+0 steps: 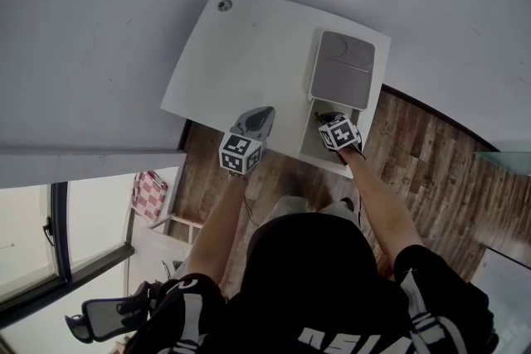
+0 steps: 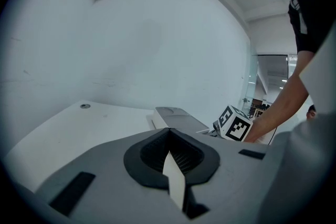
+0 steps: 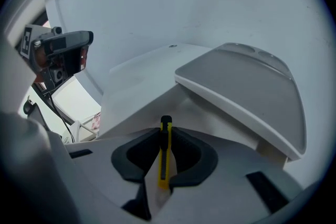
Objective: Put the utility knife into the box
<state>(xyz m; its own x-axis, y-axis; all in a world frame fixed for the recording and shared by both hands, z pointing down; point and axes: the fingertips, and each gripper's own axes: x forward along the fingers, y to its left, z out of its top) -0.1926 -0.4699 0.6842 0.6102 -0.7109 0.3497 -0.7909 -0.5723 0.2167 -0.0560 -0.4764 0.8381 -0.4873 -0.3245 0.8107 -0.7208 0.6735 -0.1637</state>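
My right gripper (image 3: 166,129) is shut on a yellow utility knife (image 3: 165,157), which stands on edge between the dark pads with its black tip pointing forward. In the head view this gripper (image 1: 330,120) hovers over the near, open part of the white box (image 1: 314,147). The box's grey lid (image 3: 247,86) is raised just ahead and to the right, with the white inside (image 3: 210,113) below it. My left gripper (image 1: 259,118) rests at the table's near edge, left of the box. Its jaws (image 2: 168,131) are shut with nothing in them.
The white table (image 1: 241,46) has a small round grommet (image 1: 225,5) at its far left corner. Wooden floor (image 1: 423,162) lies to the right, a pale wall beyond. From the left gripper view, the box (image 2: 176,115) and the right gripper's marker cube (image 2: 234,124) sit to the right.
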